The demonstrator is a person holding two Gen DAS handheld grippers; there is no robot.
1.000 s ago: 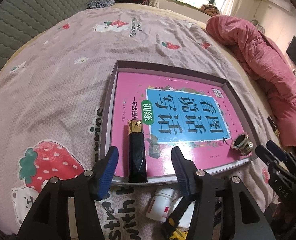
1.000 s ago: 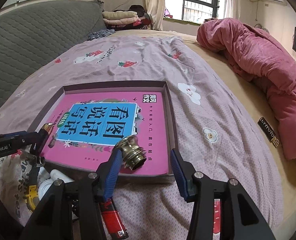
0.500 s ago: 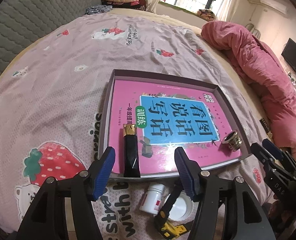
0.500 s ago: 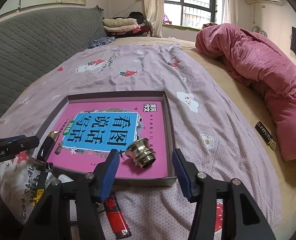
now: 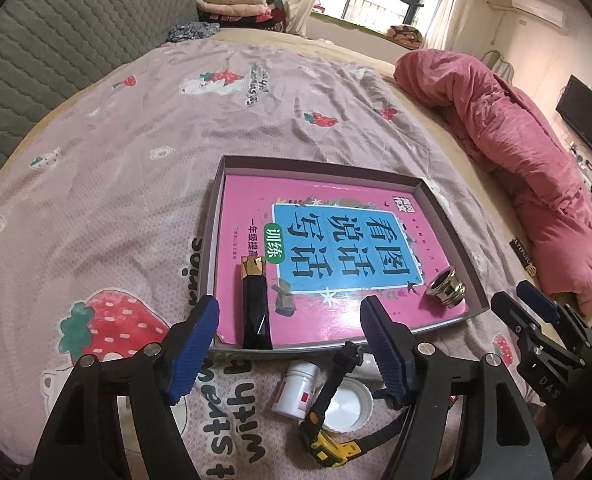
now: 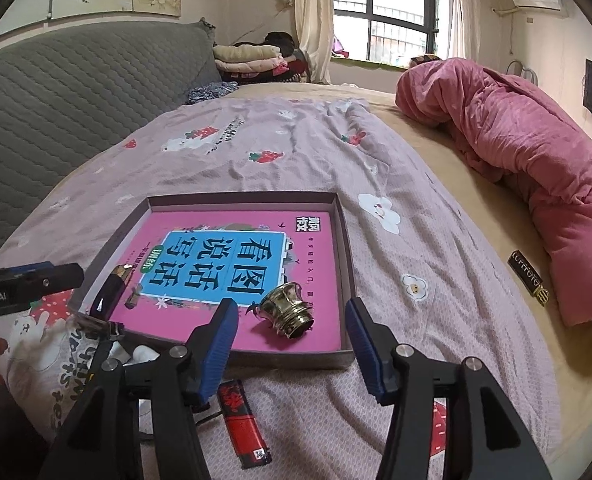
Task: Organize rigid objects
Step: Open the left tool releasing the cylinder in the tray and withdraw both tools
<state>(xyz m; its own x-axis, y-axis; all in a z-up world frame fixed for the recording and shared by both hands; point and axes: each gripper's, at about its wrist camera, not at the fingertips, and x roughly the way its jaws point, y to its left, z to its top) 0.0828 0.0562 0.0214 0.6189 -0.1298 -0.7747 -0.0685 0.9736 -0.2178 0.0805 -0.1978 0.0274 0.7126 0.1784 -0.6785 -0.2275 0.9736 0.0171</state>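
1. A shallow grey box (image 5: 212, 236) is being shown lying flat on the strawberry-print bedsheet (image 5: 108, 184), its low walls standing on all four sides.
2. The floor of the box is being covered almost wholly by a pink book (image 5: 335, 320) with a blue title panel, laid face up.
3. A black tube with a gold cap (image 5: 256, 312) is being carried on the book near the box's front left corner, its foot reaching the front wall.
4. A brass threaded fitting (image 6: 286, 314) is being seen on its side on the book near the front right corner, its open mouth turned toward the right wrist camera.
5. Outside the box, just before its front wall, a white pill bottle (image 5: 296, 390), a white lid (image 5: 345, 406) and a black and yellow strap (image 5: 327, 440) are being shown on the sheet; a red lighter (image 6: 244, 424) is lying before the box in the right wrist view.
6. The left gripper (image 5: 292, 348) is being held spread wide, its jaws having just been opening, with nothing pinched; the tube's foot is being framed between its blue pads (image 5: 194, 344), beyond the tips and untouched.
7. The right gripper (image 6: 290, 348) is being held apart as well, its jaws having been opening within the last second; the fitting is being seen between and just beyond its tips, clear of both pads.
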